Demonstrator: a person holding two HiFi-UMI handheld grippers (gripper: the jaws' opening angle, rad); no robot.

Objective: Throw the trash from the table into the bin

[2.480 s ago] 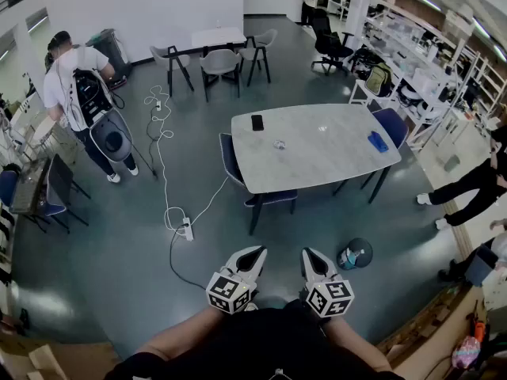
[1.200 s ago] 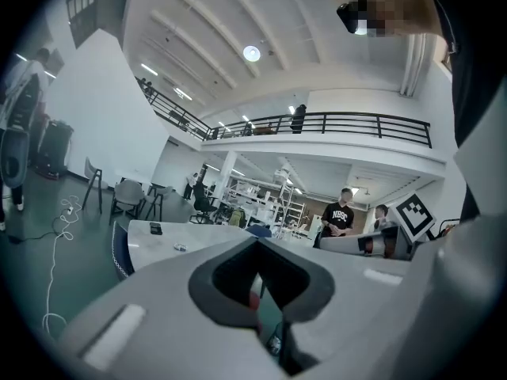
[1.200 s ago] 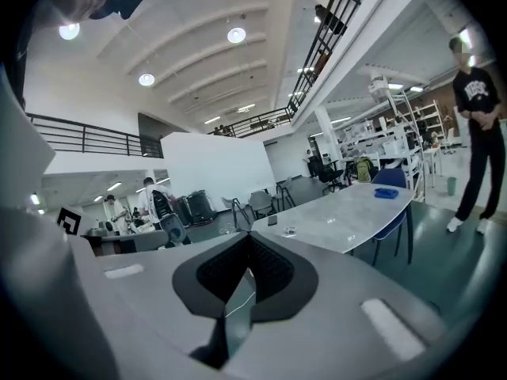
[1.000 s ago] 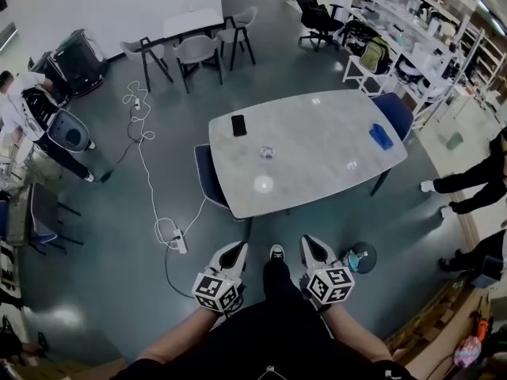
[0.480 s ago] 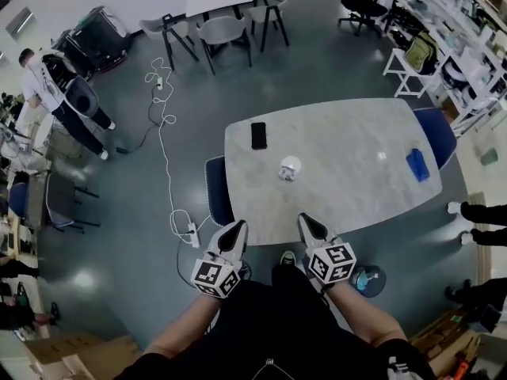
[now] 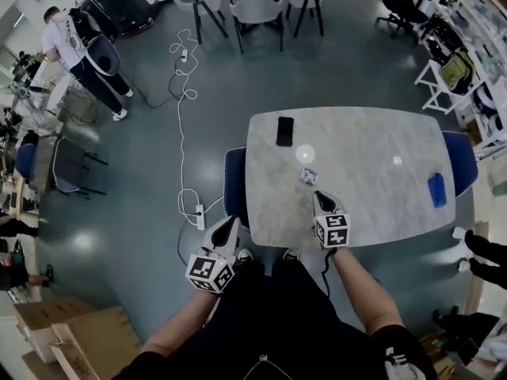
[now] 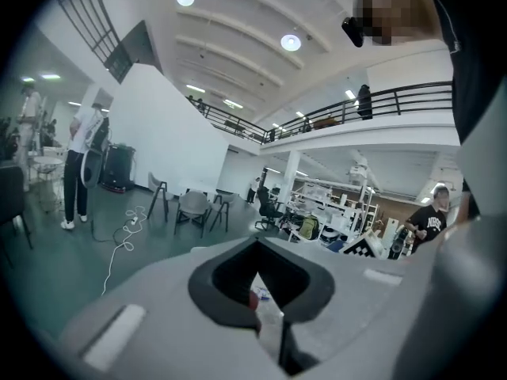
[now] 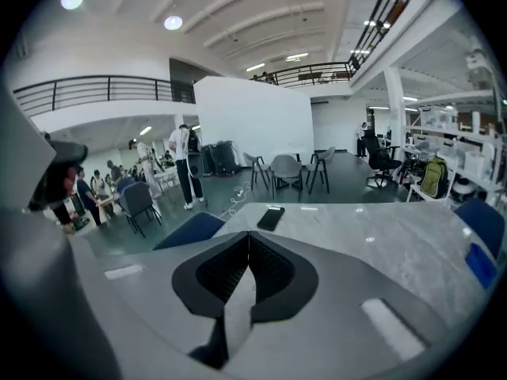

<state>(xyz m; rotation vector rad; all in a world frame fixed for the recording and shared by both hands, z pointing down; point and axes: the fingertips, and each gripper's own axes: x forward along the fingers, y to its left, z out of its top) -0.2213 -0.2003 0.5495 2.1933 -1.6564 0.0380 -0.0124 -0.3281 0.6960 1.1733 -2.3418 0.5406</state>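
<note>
the task is at its very start, as far as i can judge: nothing has been picked up and nothing has gone into a bin. the big pale table [image 6: 372,145] fills the middle of the head view, and the person stands at its near long edge. a blue chair [image 6: 234,182] is tucked against the table's left end.

the right gripper [image 6: 319,197] reaches in over the table's near edge, its tip pointing at the middle of the table. its own view shows the jaws pressed together at the tips with nothing between them. the left gripper [image 6: 230,222] hangs off the table, just beside its near left corner, above the floor. its jaws also meet at the tips and hold nothing; through the gap behind them only the tabletop shows.

on the table, a black phone [image 6: 284,131] lies toward the far left part and a flat blue thing [image 6: 437,189] lies near the right end. neither looks like trash. the trash looks to be the small crumpled wrapper [image 6: 308,176] near the table's middle, just beyond the right gripper's tip and not touching it.

left to do: open the right jaws, close them on the wrapper, lift it and carry it to the bin. no bin shows in any view now, so i cannot say where it stands relative to the table.
</note>
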